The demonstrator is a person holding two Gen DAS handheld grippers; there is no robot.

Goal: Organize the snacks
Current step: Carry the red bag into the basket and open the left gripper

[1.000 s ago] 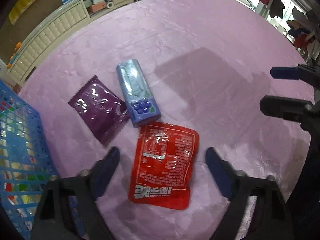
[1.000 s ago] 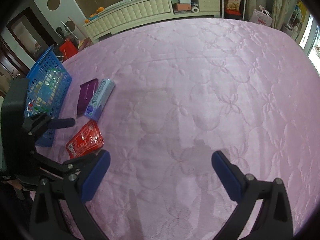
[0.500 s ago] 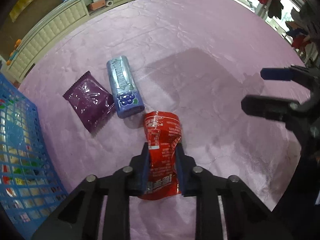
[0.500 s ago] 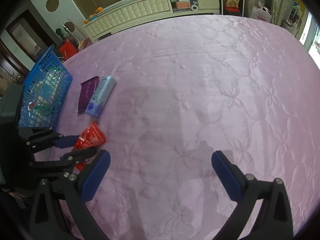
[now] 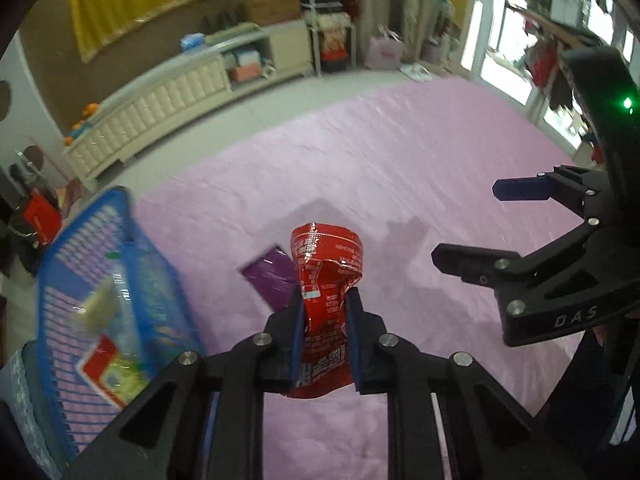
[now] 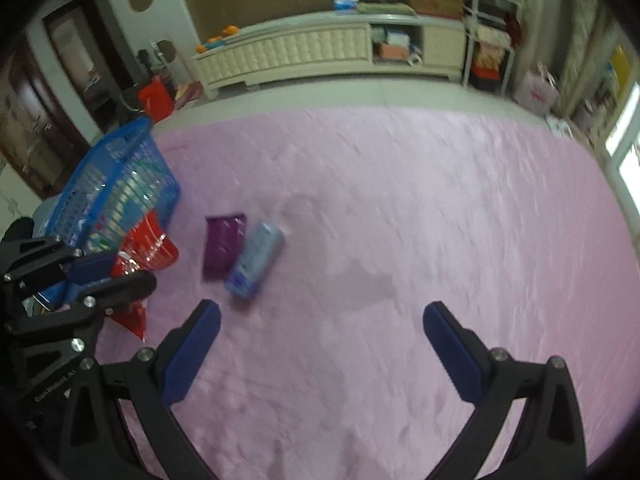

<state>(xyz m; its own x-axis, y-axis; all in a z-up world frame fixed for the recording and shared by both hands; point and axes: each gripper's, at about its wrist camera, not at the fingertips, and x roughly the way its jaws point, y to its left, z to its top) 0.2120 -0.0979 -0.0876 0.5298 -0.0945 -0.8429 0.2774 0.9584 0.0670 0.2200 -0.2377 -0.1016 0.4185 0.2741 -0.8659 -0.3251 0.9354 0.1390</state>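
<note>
At the bottom centre of the left wrist view, the left gripper [image 5: 325, 320] is clamped tight on a red snack pouch [image 5: 326, 276], crumpling its middle; the pouch hangs clear of the pink bedspread [image 5: 400, 184]. In the right wrist view, the right gripper [image 6: 320, 332] fills the lower frame with its blue pads spread wide and nothing between them. Beyond it, left of centre, a purple packet [image 6: 223, 246] and a pale blue candy box [image 6: 256, 260] lie side by side on the bedspread, touching. Further left, a blue basket [image 6: 120, 152] holds other snacks. A cream cabinet [image 6: 296, 54] lines the far wall.
</note>
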